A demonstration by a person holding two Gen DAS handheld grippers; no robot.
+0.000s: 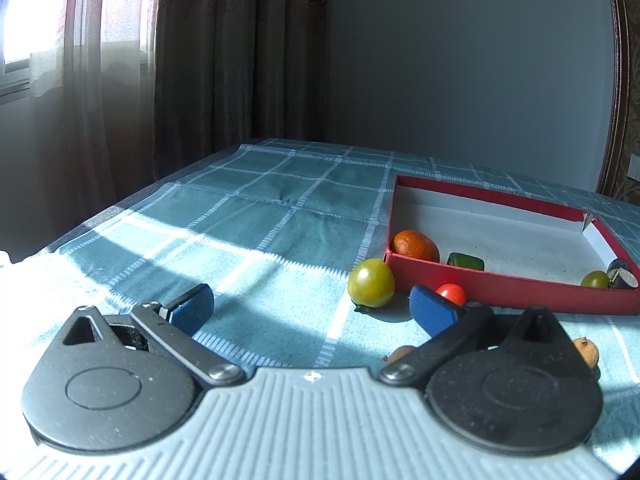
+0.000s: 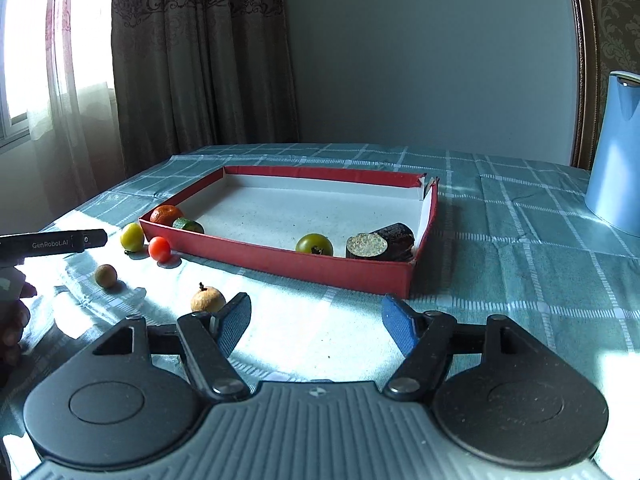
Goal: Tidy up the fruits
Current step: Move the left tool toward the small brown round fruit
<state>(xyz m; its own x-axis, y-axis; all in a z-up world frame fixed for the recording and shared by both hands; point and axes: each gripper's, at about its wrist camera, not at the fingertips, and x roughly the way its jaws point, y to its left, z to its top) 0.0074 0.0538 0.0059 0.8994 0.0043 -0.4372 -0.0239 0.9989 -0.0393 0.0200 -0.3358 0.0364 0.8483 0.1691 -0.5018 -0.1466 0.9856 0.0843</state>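
A red tray lies on the checked cloth. It holds an orange, a cucumber piece, a green tomato and a dark eggplant piece. Outside its near left corner lie a yellow-green tomato, a red cherry tomato and two brown longans. My left gripper is open and empty, just short of the yellow-green tomato. My right gripper is open and empty, before the tray.
A light blue kettle stands at the right on the table. Curtains and a window are at the left, a grey wall behind. The left gripper's body and a hand show at the left edge of the right wrist view.
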